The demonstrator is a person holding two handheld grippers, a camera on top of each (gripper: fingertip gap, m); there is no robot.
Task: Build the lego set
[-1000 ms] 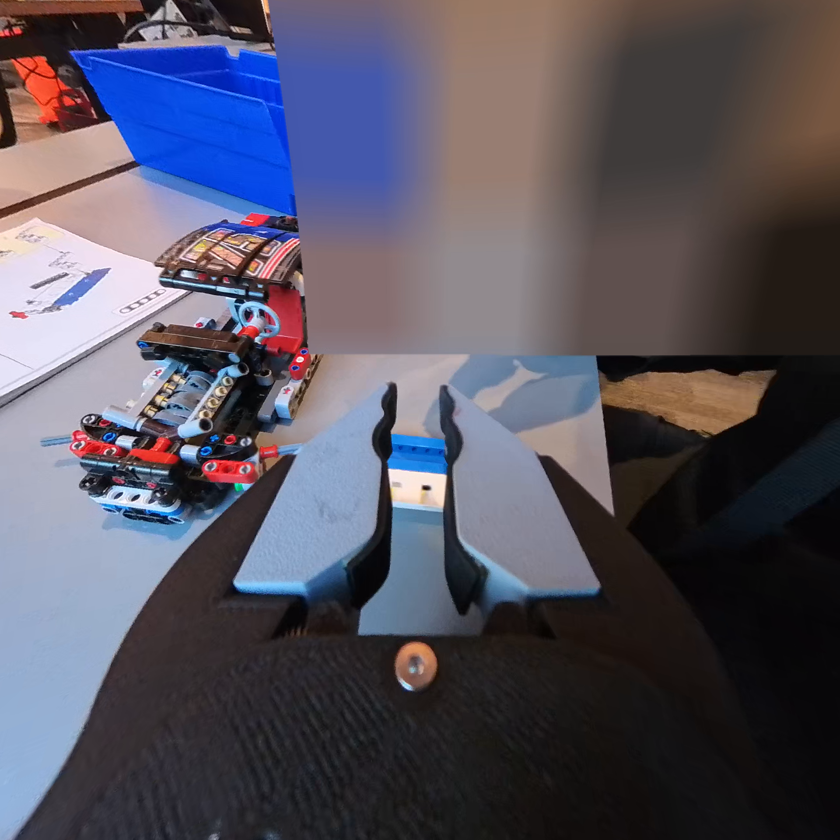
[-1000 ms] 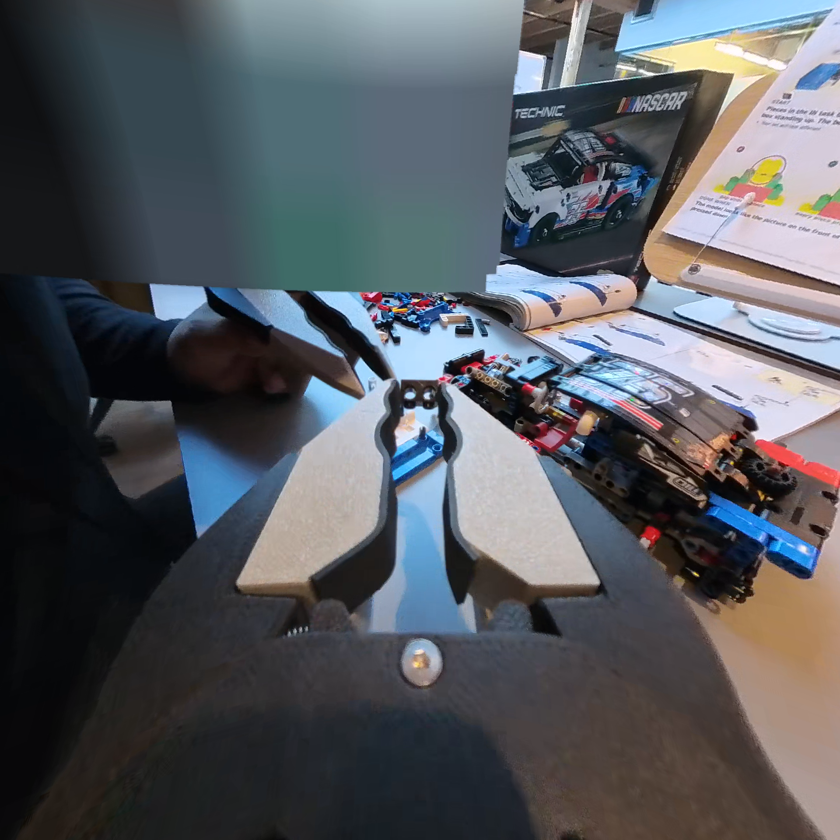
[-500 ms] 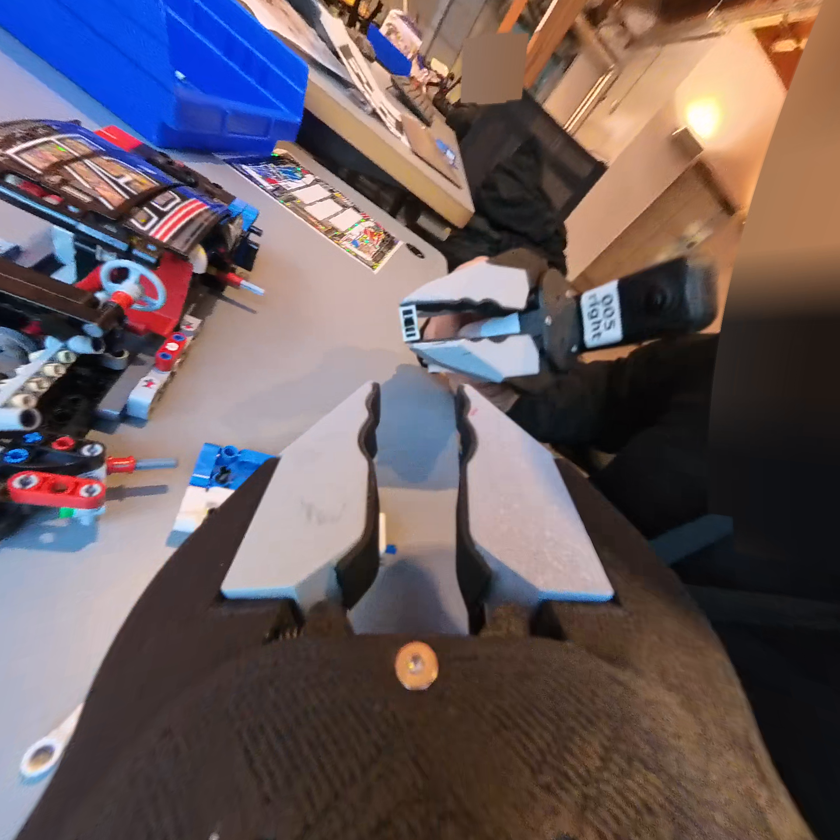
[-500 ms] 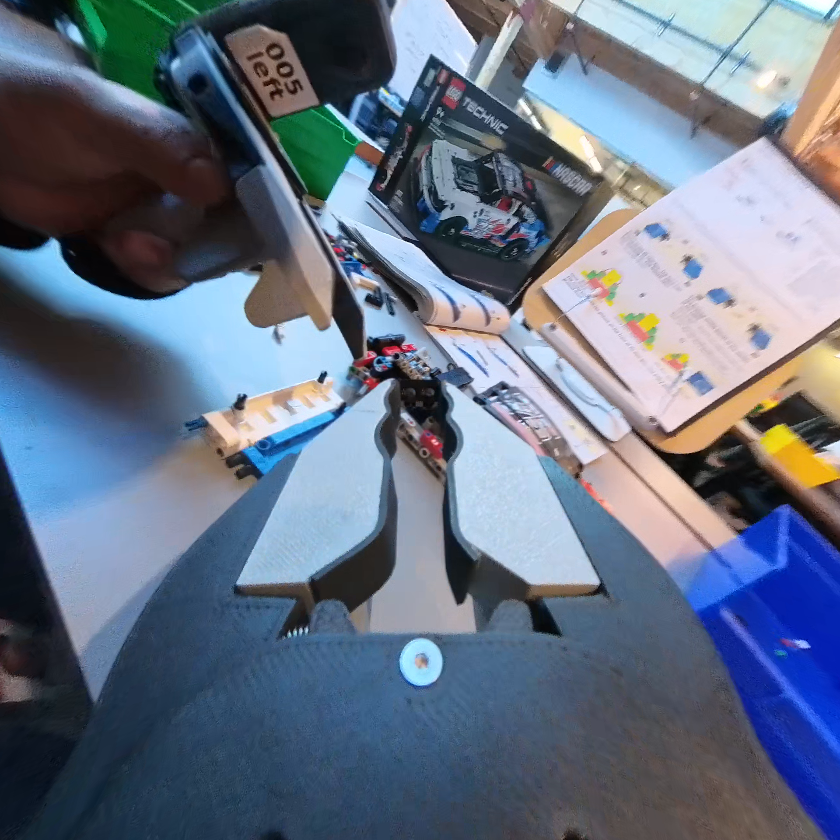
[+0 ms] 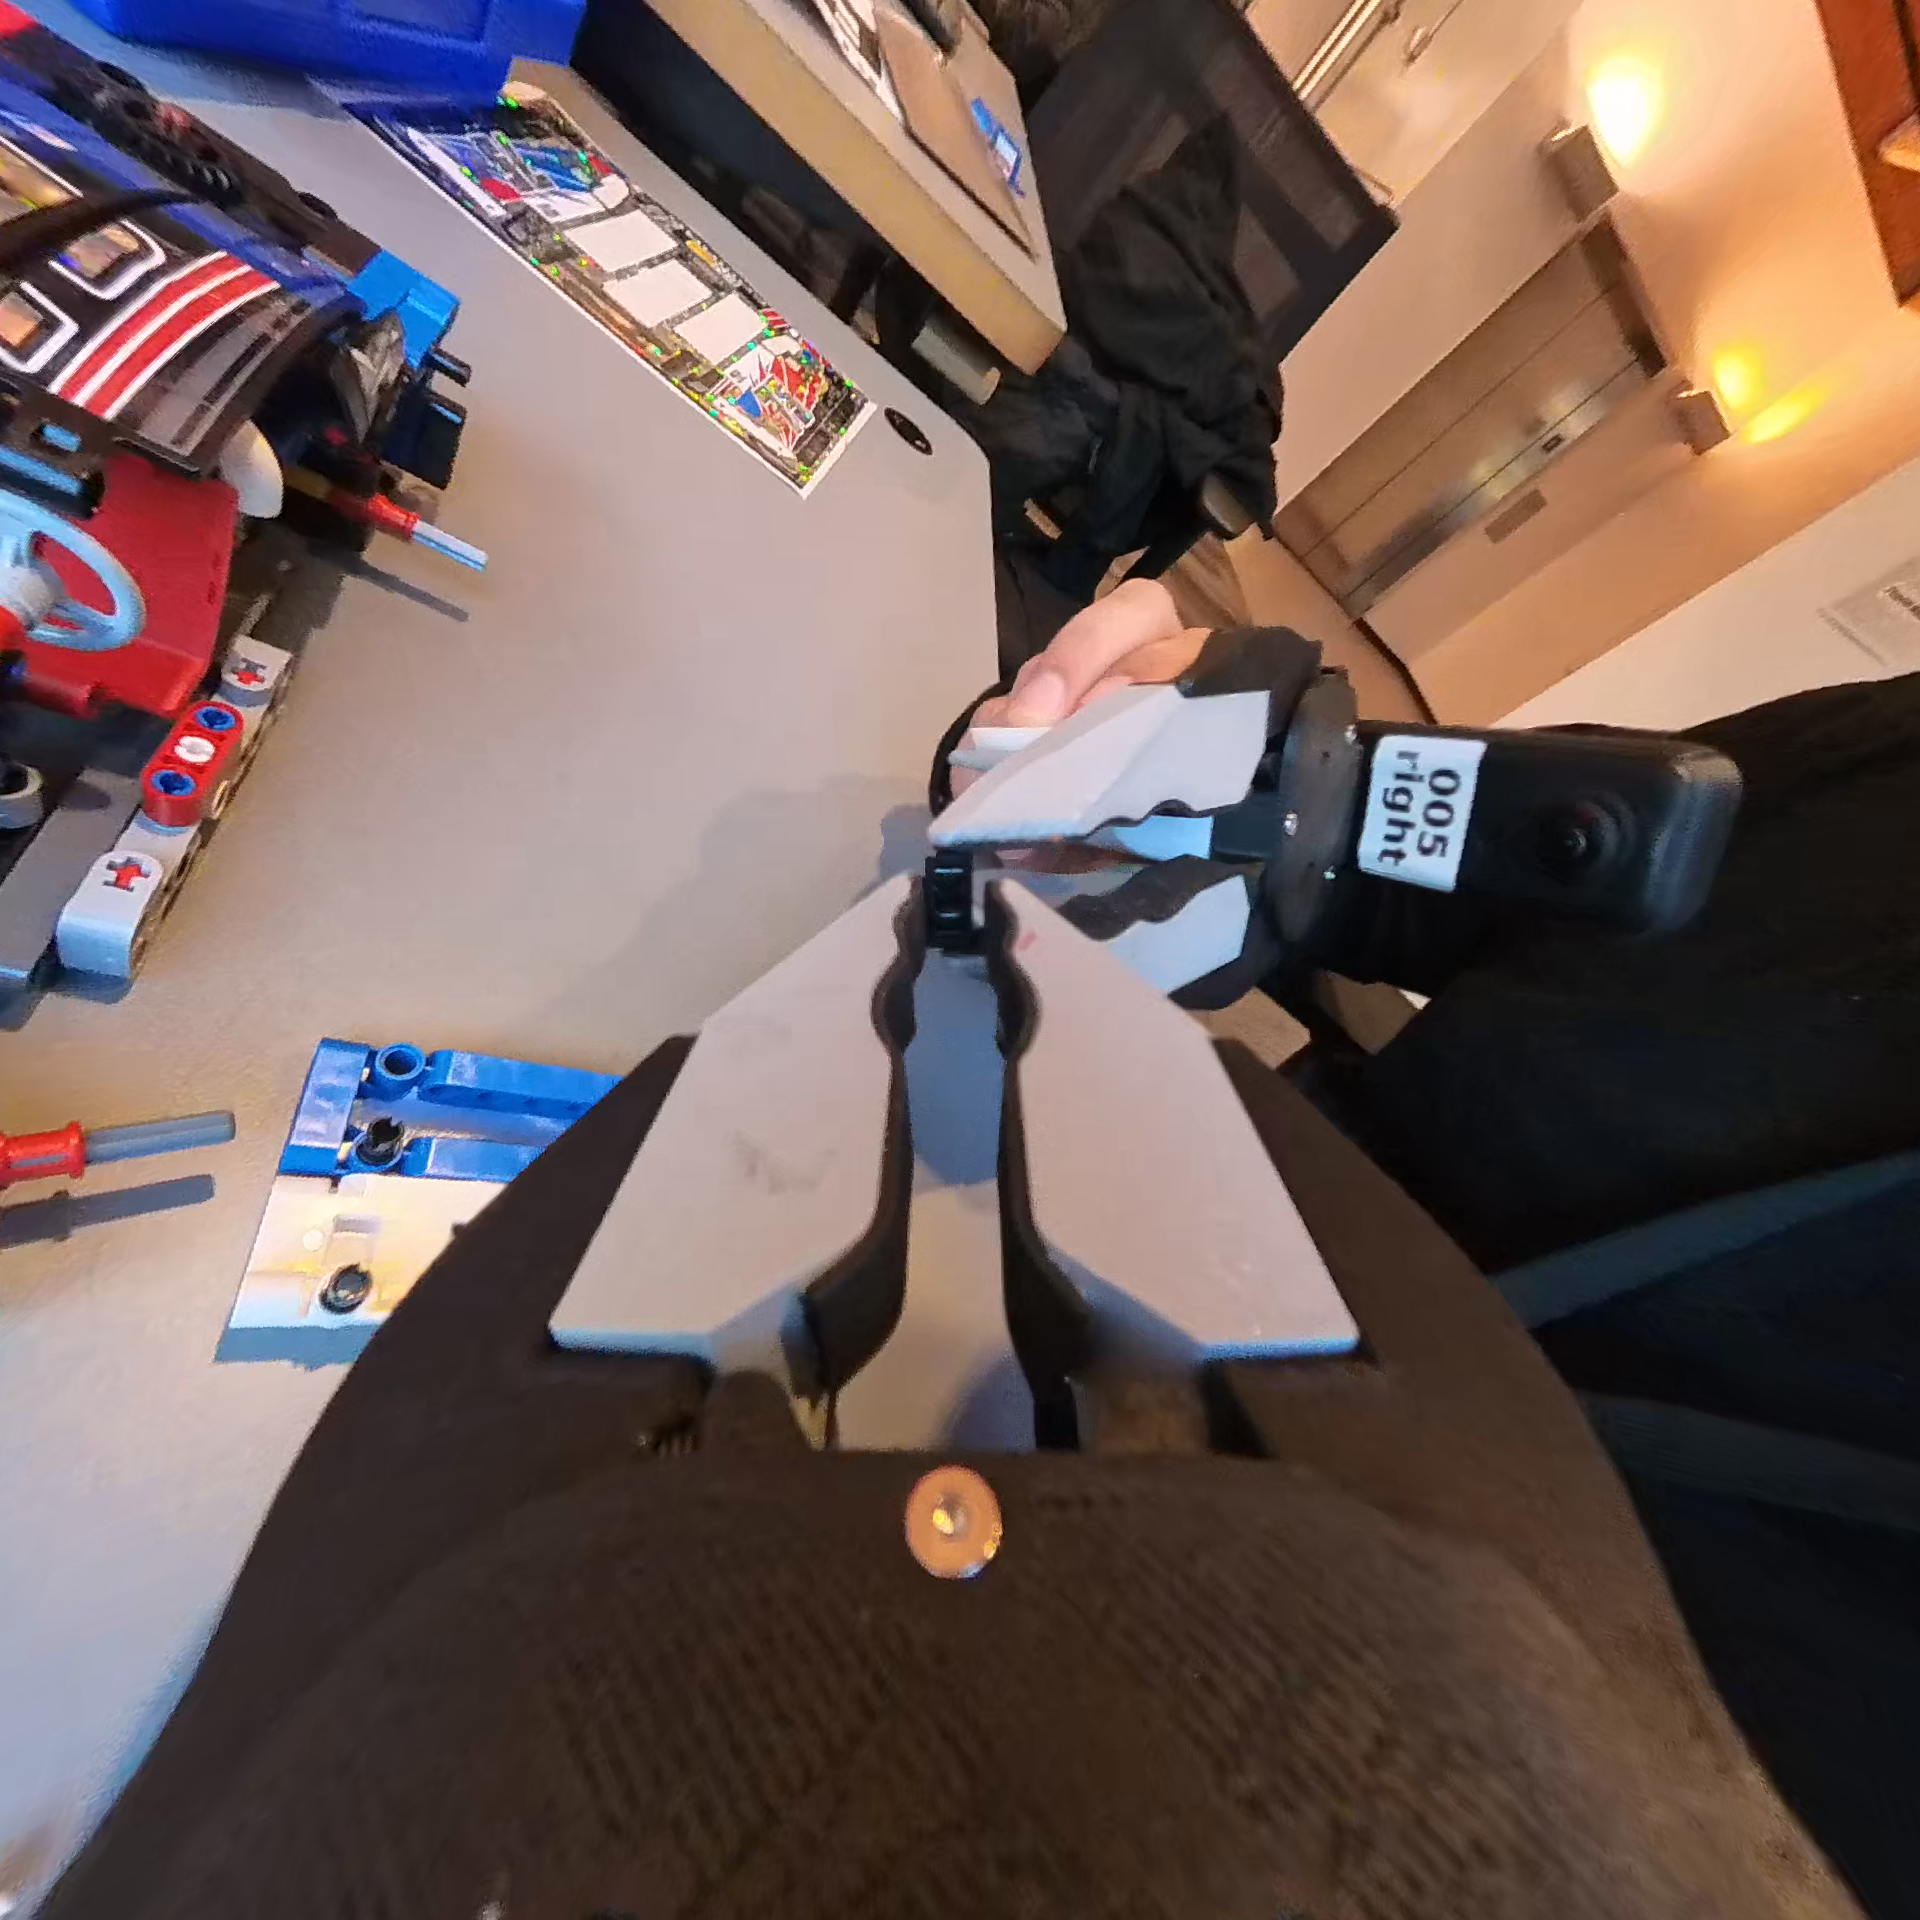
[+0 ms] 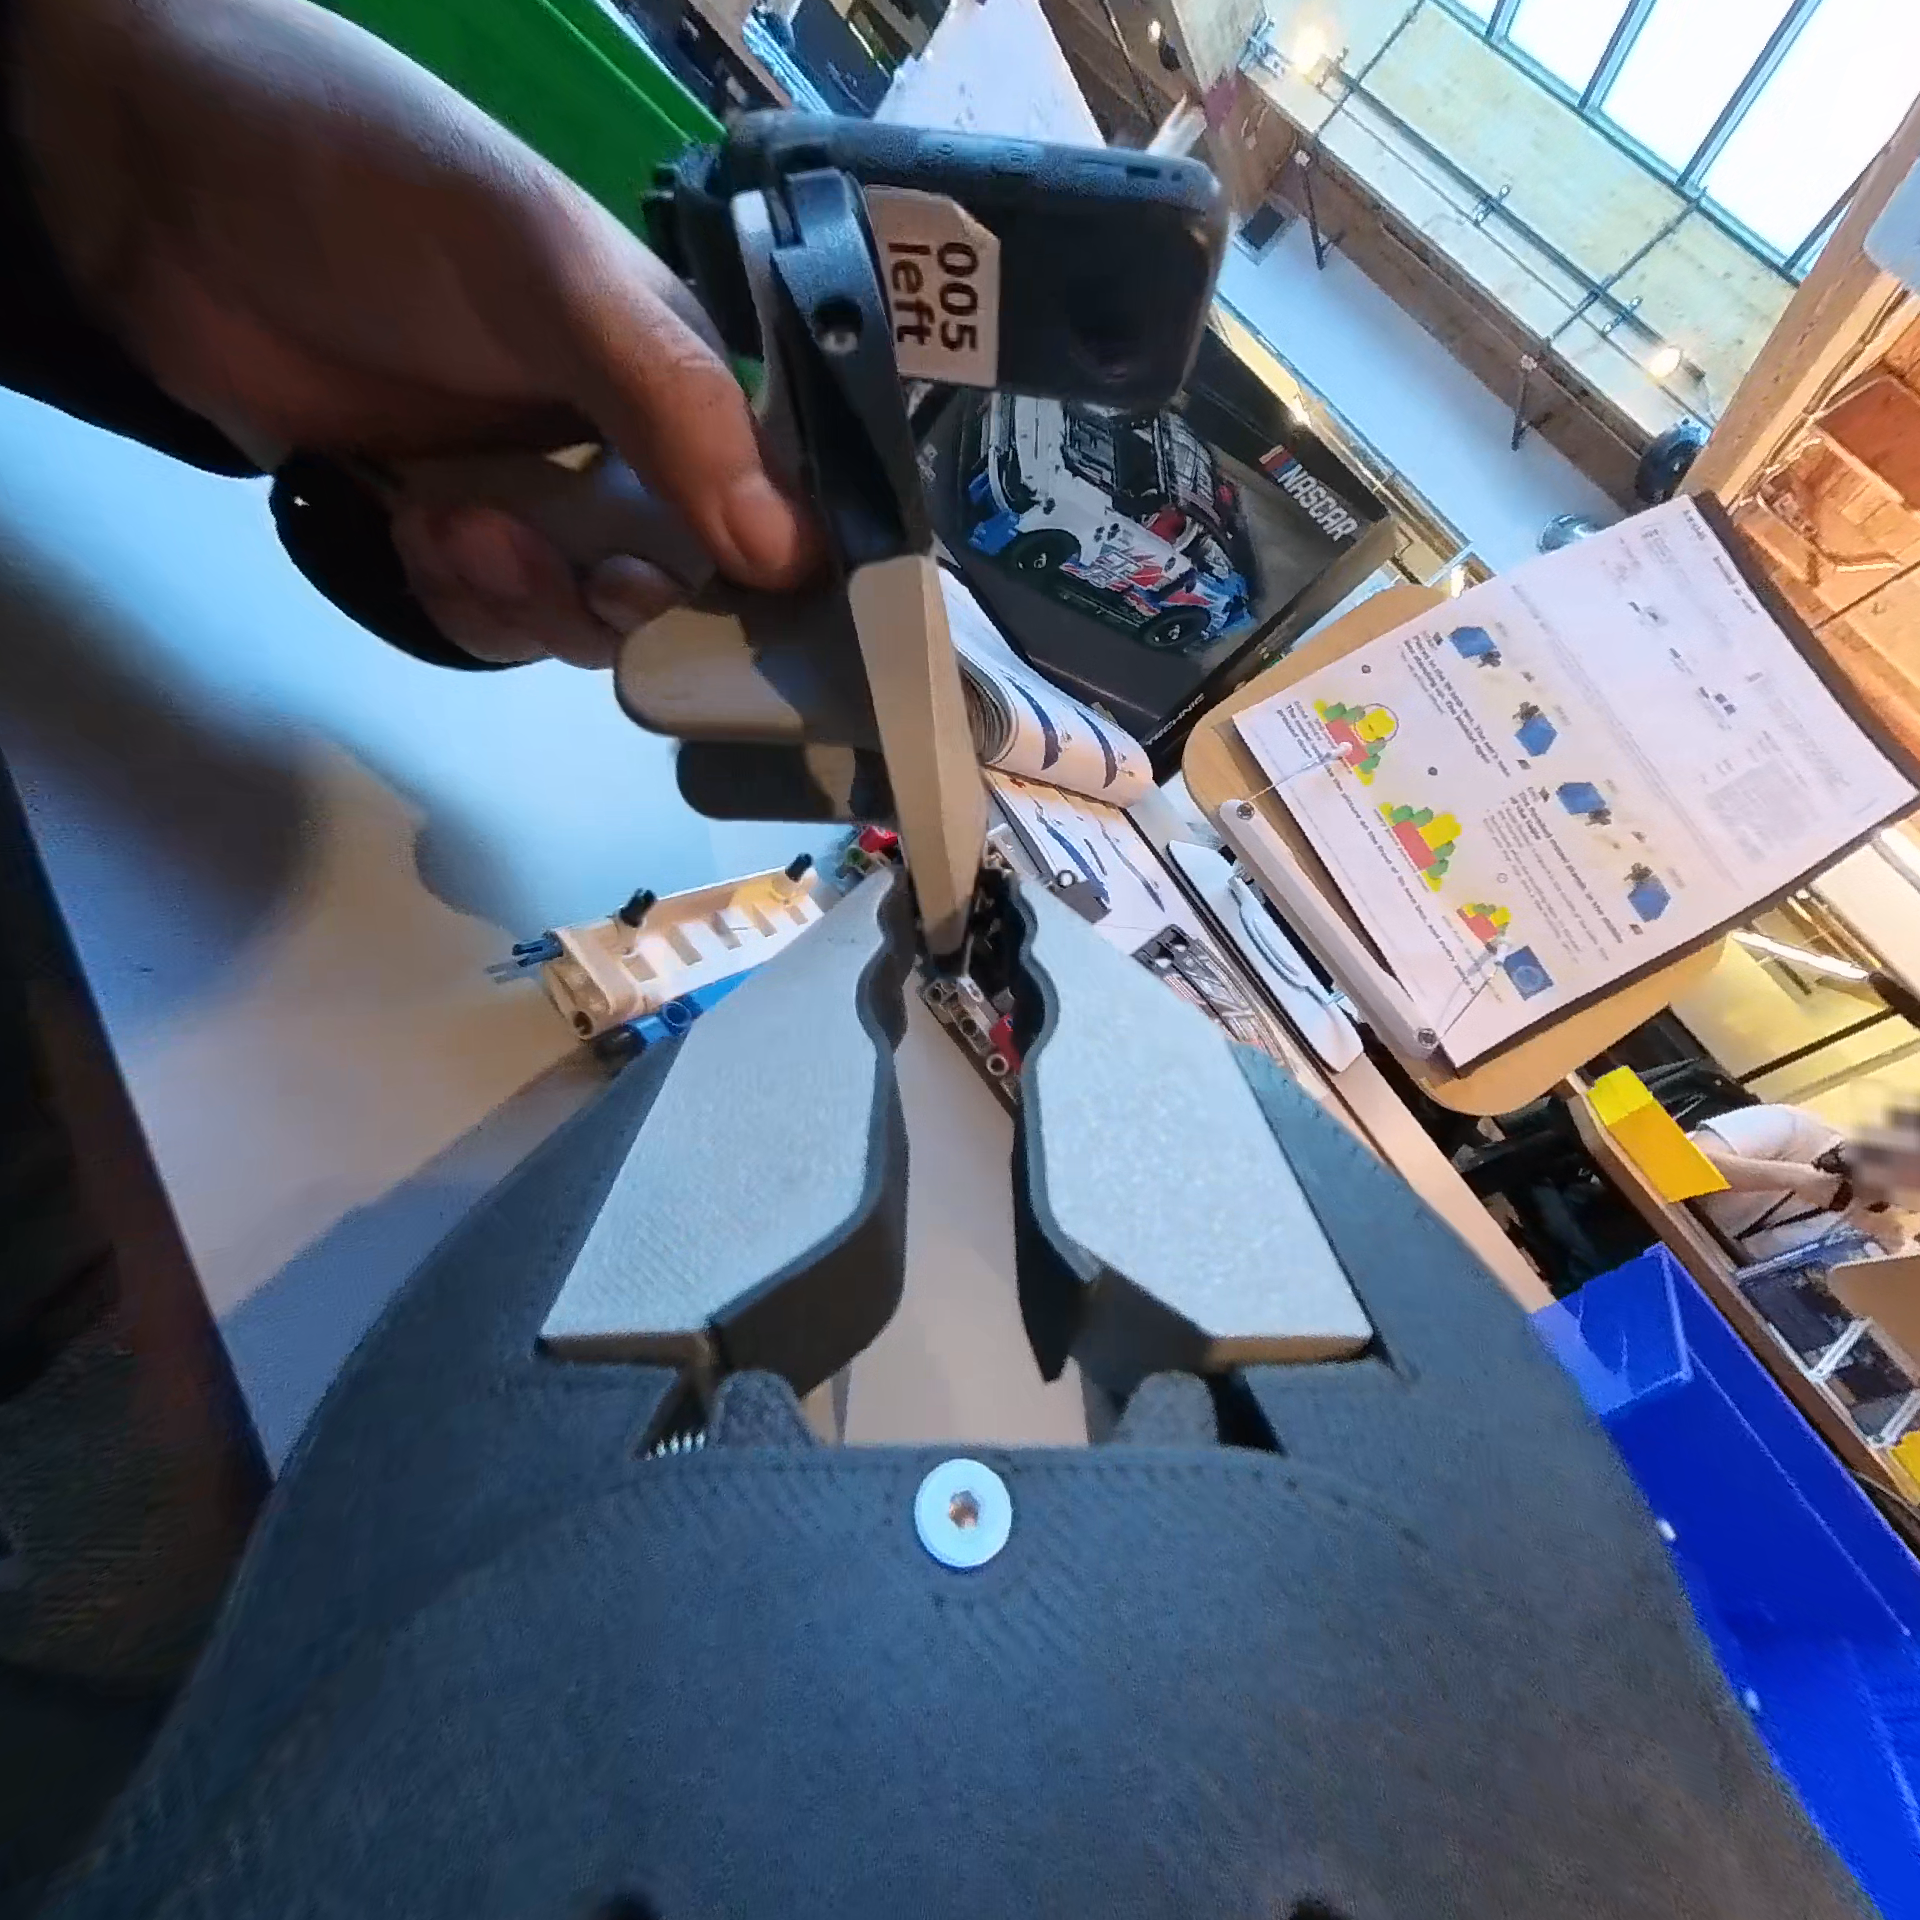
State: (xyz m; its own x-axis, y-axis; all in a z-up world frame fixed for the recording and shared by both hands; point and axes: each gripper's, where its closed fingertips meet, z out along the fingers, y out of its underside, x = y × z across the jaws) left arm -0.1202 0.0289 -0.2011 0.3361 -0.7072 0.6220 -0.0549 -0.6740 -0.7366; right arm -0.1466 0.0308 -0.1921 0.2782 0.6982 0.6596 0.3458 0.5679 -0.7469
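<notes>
A small black lego piece [image 5: 950, 900] is held above the table's near edge, pinched between the tips of my left gripper [image 5: 951, 914]. My right gripper [image 6: 961, 920] comes in from the right in the left wrist view [image 5: 966, 847] and is shut on the same piece, so both hold it. In the right wrist view the left gripper [image 6: 940, 935] points down between my right fingertips; the piece [image 6: 992, 914] is mostly hidden there. The part-built lego car [image 5: 156, 312] lies at the far left. A blue and white panel assembly [image 5: 416, 1143] lies flat on the table.
A red pin on a grey axle [image 5: 104, 1143] lies left of the panel. A sticker sheet [image 5: 665, 281] and a blue bin [image 5: 343, 31] lie beyond the car. The set's box [image 6: 1143, 561], an open booklet [image 6: 1039, 727] and an instruction sheet on a stand [image 6: 1558, 779] stand behind. The grippers are tip to tip, or close to it.
The two grippers have come together tip to tip. My left gripper, open and empty before, has shut on the black piece that the right gripper carried in.
</notes>
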